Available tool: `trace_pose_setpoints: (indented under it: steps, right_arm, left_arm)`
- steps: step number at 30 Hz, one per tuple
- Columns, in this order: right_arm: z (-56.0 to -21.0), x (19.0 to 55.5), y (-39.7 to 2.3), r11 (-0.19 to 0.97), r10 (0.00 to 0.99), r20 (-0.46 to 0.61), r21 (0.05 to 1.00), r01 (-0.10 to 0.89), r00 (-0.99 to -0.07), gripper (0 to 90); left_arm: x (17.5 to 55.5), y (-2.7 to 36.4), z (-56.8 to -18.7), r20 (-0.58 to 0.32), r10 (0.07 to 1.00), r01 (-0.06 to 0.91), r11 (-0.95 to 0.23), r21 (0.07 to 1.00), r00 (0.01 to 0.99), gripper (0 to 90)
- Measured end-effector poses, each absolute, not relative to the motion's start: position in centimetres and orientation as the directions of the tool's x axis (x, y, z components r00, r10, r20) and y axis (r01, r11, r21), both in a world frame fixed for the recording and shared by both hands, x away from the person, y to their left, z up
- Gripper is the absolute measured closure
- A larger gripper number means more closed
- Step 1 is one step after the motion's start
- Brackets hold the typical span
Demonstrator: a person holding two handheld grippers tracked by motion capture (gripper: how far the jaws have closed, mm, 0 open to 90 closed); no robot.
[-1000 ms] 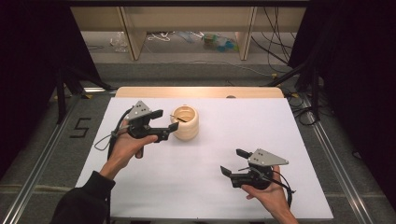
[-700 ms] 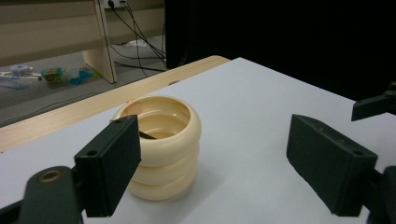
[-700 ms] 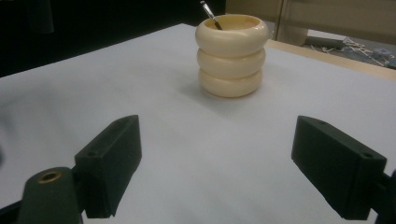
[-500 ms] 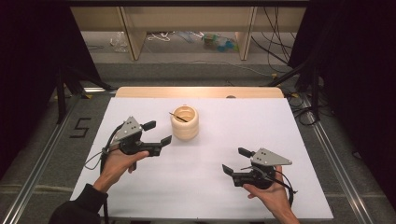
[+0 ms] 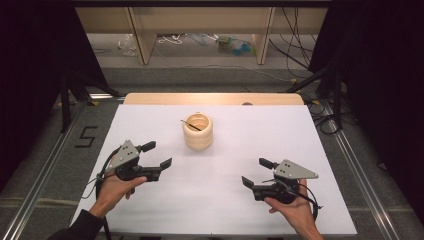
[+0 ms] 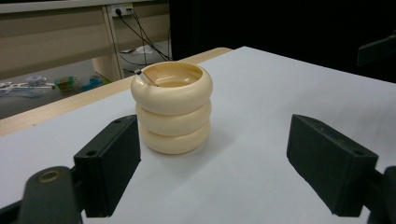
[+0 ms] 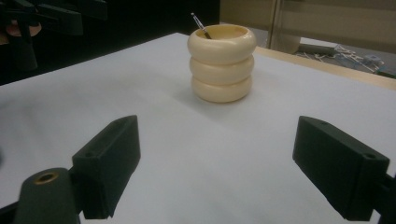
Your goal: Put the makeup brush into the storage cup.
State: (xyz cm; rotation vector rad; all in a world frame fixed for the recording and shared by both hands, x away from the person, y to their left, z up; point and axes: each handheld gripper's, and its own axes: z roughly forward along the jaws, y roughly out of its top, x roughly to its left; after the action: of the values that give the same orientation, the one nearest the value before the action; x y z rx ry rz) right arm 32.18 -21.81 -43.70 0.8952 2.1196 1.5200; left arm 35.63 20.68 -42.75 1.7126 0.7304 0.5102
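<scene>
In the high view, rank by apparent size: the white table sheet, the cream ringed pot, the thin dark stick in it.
1. White table sheet, by far largest.
2. Cream ringed pot.
3. Thin dark stick across the pot's mouth, smallest.

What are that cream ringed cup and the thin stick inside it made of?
The cup looks like smooth plastic or glazed ceramic: an even cream colour with a soft sheen on its three rounded rings. The stick seems dark and thin with a pale tip, maybe metal or plastic; it is too small to tell.

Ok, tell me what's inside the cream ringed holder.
A thin dark stick leans inside the cream ringed holder, its tip poking over the rim. The holder's wall hides its lower end and the bottom.
</scene>
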Motion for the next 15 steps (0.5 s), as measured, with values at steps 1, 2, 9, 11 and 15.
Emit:
trace_pose_setpoints:
  steps: [1,2,9,11,15]
  right_arm:
    - [-43.6,32.1,-21.9,0.216,0.685,0.058,0.936,0.278,-0.726,15.8]
    - [-43.7,32.1,-21.9,0.217,0.690,0.055,0.936,0.278,-0.722,15.8]
    - [-43.9,31.9,-22.3,0.214,0.691,0.058,0.936,0.281,-0.721,15.8]
    - [-43.9,31.8,-22.3,0.213,0.693,0.056,0.937,0.278,-0.719,15.9]
    - [-43.8,31.6,-22.5,0.211,0.691,0.060,0.937,0.280,-0.721,15.9]
  left_arm:
    - [35.5,20.7,-42.8,-0.041,0.703,0.208,-0.154,0.966,0.710,17.4]
    - [35.3,20.7,-42.9,-0.024,0.699,0.195,-0.165,0.967,0.714,17.4]
    - [34.3,20.5,-44.2,-0.009,0.677,0.188,-0.191,0.963,0.736,17.4]
    - [34.0,20.6,-44.3,-0.009,0.677,0.193,-0.197,0.961,0.736,17.4]
    - [33.6,20.9,-44.5,0.001,0.673,0.178,-0.197,0.964,0.740,17.0]
